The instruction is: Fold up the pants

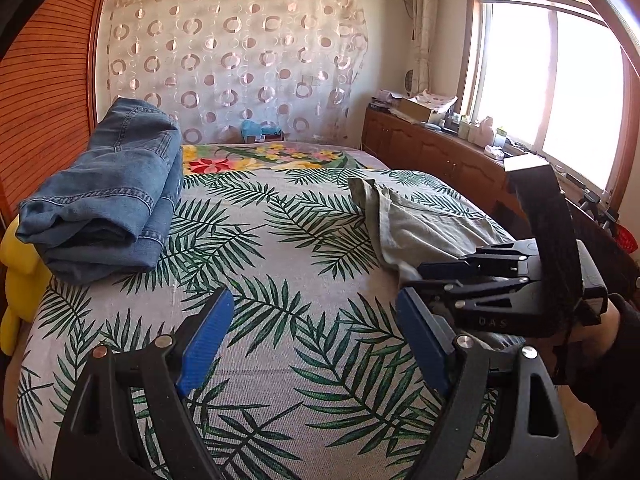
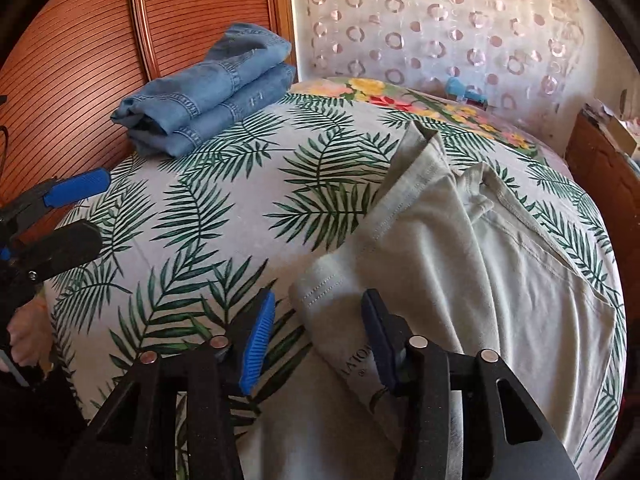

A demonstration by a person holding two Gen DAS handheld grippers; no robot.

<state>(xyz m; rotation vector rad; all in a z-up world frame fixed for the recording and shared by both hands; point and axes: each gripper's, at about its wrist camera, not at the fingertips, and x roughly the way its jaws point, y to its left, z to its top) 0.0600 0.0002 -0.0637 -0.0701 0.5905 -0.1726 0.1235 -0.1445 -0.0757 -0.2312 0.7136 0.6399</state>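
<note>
Looking at the grey-green pants (image 2: 460,240): they lie crumpled on the right side of the leaf-print bedspread (image 2: 224,208), with a folded edge near me and the printed label showing. A pair of folded jeans (image 2: 208,84) sits well apart at the far left, by the slatted headboard (image 2: 80,40).

My right gripper (image 2: 316,340) is tilted down over that near edge. Its jaws are part open and straddle the fabric, and I see no pad pressing on it yet, so I'd call it no grip. My left gripper (image 1: 316,336) hangs wide open over bare bedspread with nothing between the jaws.

Risks, as I judge them:
- Closing now may pinch only the top layer, so the fold slips apart on the lift.
- It may also catch the bedspread underneath and drag it along.
- The left is too far off to steady the cloth.
</note>
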